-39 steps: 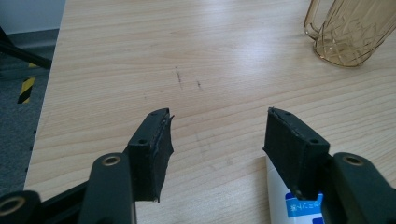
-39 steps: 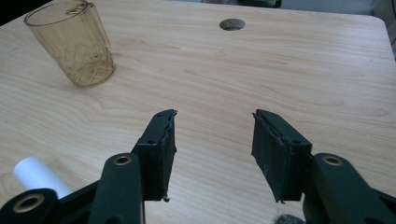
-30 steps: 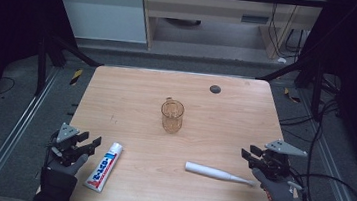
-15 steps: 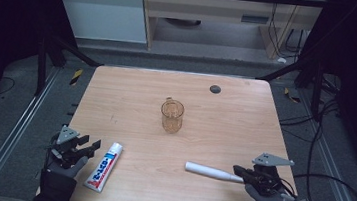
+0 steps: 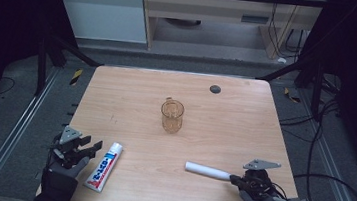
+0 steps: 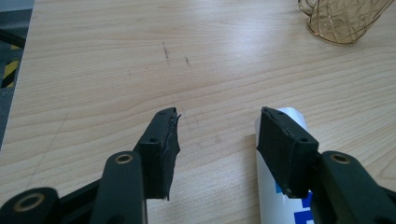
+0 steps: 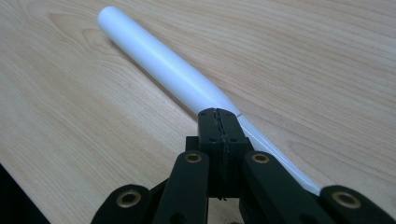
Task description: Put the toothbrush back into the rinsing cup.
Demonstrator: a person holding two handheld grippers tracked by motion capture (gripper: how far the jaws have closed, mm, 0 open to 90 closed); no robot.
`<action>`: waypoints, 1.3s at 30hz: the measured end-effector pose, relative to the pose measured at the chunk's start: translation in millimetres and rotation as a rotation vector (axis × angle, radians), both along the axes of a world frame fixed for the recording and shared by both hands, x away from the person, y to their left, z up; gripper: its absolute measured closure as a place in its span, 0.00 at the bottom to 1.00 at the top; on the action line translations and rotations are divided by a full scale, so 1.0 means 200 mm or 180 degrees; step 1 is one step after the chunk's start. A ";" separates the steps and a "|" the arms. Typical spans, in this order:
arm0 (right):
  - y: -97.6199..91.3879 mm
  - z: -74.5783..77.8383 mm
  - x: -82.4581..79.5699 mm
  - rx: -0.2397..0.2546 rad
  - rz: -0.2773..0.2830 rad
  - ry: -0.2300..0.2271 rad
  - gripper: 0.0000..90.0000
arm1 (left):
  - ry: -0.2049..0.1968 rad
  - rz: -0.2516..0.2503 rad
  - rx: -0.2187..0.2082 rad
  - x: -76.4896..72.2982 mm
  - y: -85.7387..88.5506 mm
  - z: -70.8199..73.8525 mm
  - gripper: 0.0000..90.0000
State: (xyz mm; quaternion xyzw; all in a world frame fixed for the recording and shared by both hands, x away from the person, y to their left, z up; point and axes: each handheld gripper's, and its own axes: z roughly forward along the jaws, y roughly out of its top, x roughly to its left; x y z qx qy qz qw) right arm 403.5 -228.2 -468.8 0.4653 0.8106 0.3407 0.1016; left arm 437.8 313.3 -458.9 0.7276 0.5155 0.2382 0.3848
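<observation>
One smooth white tapered toothbrush [image 7: 177, 79] lies on grainy wooden table [image 5: 225, 115].

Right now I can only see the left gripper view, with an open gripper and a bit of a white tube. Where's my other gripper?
Observer: The right gripper is near the right corner of the table on your side, at one end of a white stick.
Operator: Is it open like this one?
Observer: No. The right gripper view shows its jaws shut, with the stick's thin end running along beside them.
Operator: What's the gold glass thing at the top of my picture?
Observer: A cup, standing upright in the middle of the table.
</observation>
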 end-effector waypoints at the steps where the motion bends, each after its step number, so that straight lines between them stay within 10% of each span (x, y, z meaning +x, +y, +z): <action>1: 0.00 0.00 0.00 -0.0021 -0.0009 0.0008 1.00 | 0.0002 0.0000 0.0000 0.00 0.00 0.00 0.52; 39: 0.04 -0.04 0.12 -0.0344 -0.0186 0.0024 1.00 | 0.0039 -0.0034 -0.0009 0.01 0.00 -0.01 0.52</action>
